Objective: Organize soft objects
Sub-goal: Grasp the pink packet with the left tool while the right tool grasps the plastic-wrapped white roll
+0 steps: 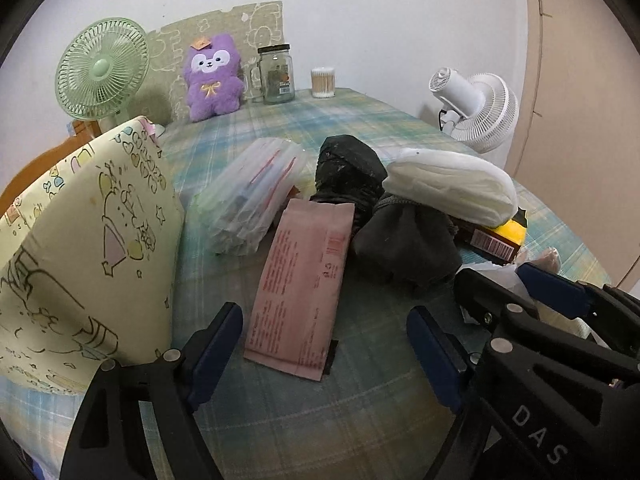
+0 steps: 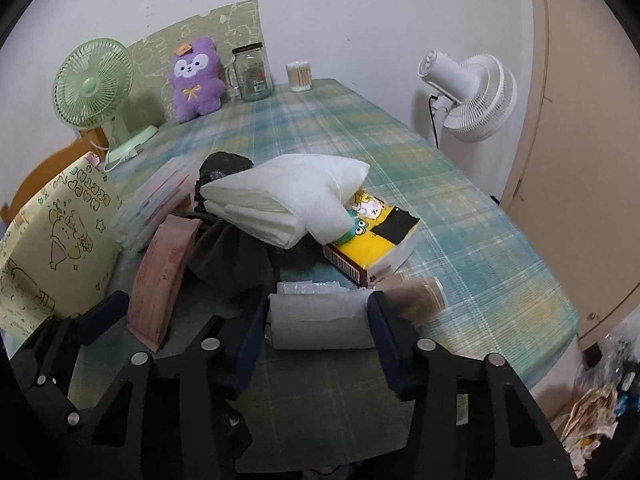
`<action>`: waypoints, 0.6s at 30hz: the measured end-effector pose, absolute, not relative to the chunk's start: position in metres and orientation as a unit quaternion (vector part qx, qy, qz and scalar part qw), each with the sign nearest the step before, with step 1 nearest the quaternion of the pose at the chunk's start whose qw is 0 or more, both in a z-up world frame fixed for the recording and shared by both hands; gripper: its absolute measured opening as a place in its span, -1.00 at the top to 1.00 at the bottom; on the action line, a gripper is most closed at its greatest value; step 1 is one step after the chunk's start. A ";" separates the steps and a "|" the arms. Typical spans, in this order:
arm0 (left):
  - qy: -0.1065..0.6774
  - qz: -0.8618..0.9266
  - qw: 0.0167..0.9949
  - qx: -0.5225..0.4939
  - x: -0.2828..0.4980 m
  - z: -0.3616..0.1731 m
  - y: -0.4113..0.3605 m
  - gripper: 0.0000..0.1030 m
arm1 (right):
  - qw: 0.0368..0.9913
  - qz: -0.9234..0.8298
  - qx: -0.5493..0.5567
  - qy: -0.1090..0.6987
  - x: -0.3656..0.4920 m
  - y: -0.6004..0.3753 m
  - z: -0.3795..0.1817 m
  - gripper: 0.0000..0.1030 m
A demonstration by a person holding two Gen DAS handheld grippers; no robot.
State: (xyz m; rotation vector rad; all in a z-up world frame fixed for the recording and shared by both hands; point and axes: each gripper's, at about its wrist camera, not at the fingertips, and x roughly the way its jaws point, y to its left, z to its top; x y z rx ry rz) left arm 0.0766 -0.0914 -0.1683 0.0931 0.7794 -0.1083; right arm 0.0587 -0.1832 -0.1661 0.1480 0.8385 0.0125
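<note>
Closest in, the right gripper [image 2: 320, 320] clamps a grey rolled cloth [image 2: 320, 326] near the table's [image 2: 500, 248] front edge. Beside it, the left gripper [image 1: 324, 344] gapes around a pink packet [image 1: 300, 292], pads apart from it.

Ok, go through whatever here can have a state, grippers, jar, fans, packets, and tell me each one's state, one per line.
Left gripper: open, over the pink packet's near end.
Right gripper: shut on the grey roll.
Pink packet: sealed, lying flat.
Glass jar: upright, lid on.
Green fan: upright; running or not, cannot tell.
White fan: upright, facing away.
White folded cloth: folded, resting on the yellow tissue pack.
</note>
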 end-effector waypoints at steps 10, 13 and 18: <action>0.391 -0.068 0.918 0.019 0.083 -0.168 -0.085 -0.57 | 0.913 0.011 0.075 0.400 0.059 -0.181 -0.160 0.10; 0.389 -0.069 0.918 0.017 0.083 -0.167 -0.085 -0.22 | 0.914 0.011 0.073 0.398 0.061 -0.179 -0.158 0.10; 0.392 -0.066 0.918 0.009 0.083 -0.165 -0.081 0.23 | 0.916 0.008 0.072 0.395 0.058 -0.178 -0.154 0.10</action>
